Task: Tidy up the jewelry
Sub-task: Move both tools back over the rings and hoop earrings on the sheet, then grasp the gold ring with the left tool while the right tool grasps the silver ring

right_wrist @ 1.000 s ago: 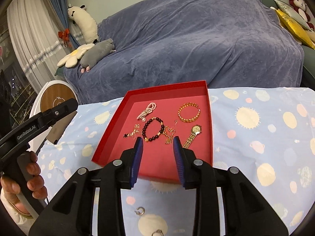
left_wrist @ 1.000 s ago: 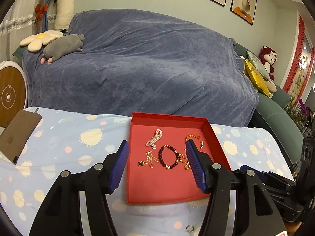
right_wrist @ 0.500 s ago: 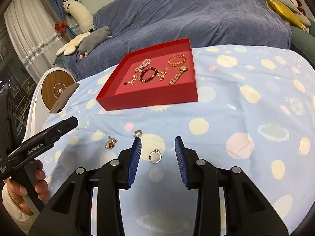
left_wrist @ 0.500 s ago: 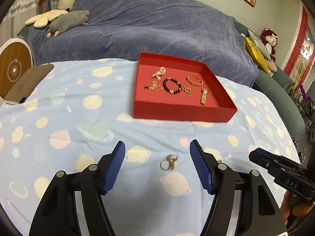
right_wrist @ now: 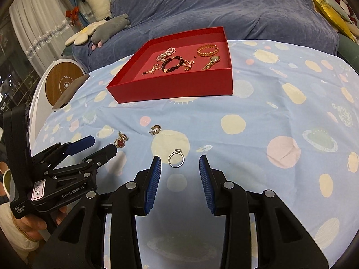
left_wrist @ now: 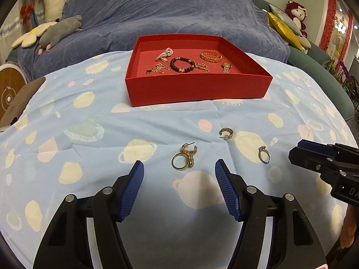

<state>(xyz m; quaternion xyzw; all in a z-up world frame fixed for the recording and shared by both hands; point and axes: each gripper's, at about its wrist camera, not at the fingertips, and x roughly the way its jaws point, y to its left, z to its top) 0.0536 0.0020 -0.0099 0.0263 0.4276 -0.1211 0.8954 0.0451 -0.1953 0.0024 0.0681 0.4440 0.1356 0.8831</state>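
A red tray (left_wrist: 197, 92) (right_wrist: 175, 89) at the far side of the table holds bracelets, chains and a watch. Loose on the planet-print cloth lie a gold ring (left_wrist: 178, 162) with a gold hoop earring (left_wrist: 190, 150), a second hoop earring (left_wrist: 226, 133) (right_wrist: 155, 129) and a silver stone ring (left_wrist: 264, 154) (right_wrist: 176, 158). My left gripper (left_wrist: 179, 163) (right_wrist: 103, 145) hovers over the gold ring, its jaws closing, pads clear of it. My right gripper (right_wrist: 180, 158) (left_wrist: 298, 151) stands open with the silver ring between its tips, untouched.
A sofa under a blue cover (left_wrist: 179, 15) with plush toys runs behind the table. A brown flat case (right_wrist: 69, 92) lies at the table's left edge beside a round wooden disc (right_wrist: 64, 84). A person's hand (right_wrist: 29, 226) holds the left gripper.
Both grippers have pulled back from over the red tray and dropped toward the near cloth. The loose rings and earrings have come into view at their fingertips.
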